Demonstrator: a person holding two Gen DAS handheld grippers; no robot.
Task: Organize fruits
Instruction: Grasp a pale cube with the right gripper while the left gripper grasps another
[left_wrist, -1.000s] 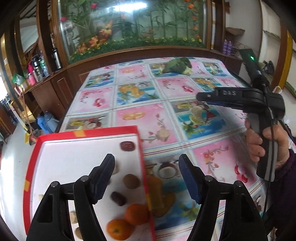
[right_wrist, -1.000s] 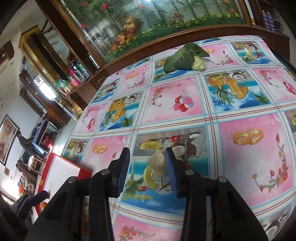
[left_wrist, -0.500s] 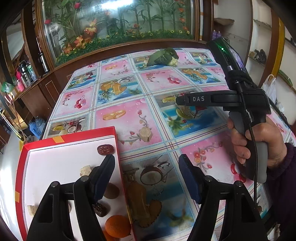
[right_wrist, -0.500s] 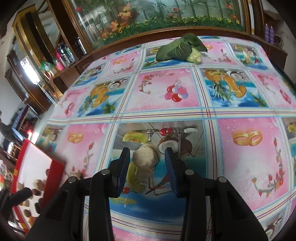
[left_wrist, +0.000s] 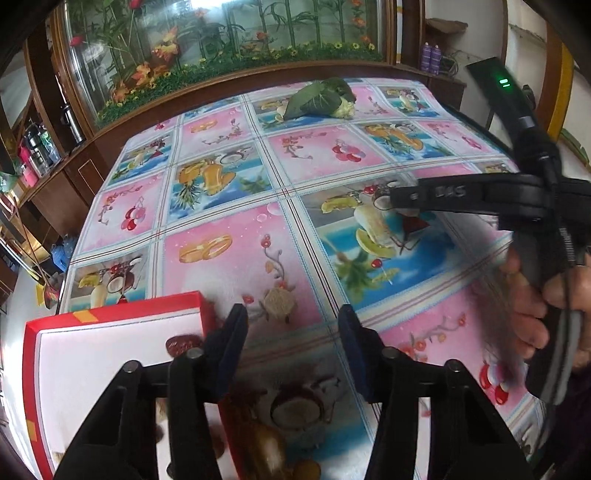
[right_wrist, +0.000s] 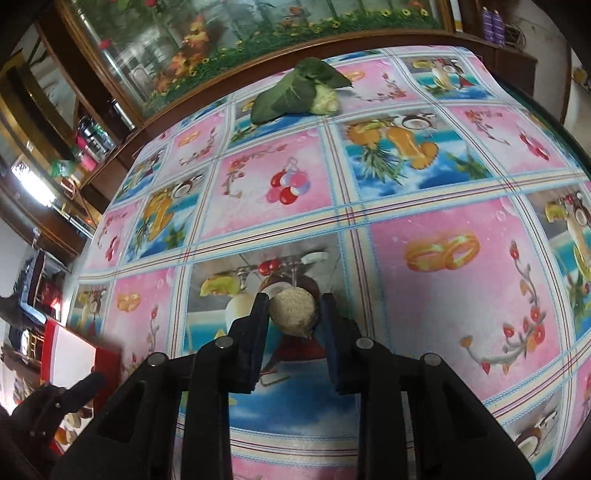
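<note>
A small round tan fruit (right_wrist: 293, 312) sits between the pads of my right gripper (right_wrist: 293, 317), which is shut on it low over the fruit-print tablecloth (right_wrist: 424, 192). In the left wrist view the right gripper (left_wrist: 389, 195) reaches in from the right, held by a hand (left_wrist: 532, 295). My left gripper (left_wrist: 291, 336) is open and empty over the cloth, just right of the red box (left_wrist: 110, 306). The box has a white inside, and a dark dried date (left_wrist: 181, 345) lies near its far corner. My fingers hide most of the other fruit in it. The red box (right_wrist: 107, 354) also shows at the lower left of the right wrist view.
A leafy green vegetable (left_wrist: 321, 98) lies at the far end of the table, also visible as a leafy vegetable (right_wrist: 295, 92) in the right wrist view. A wooden cabinet with a glass plant display (left_wrist: 221, 44) runs behind the table. The table edge drops off at left and right.
My right gripper's fingers have come together on the tan fruit. The left gripper has moved forward and right, so the red box now sits lower and further left in its view.
</note>
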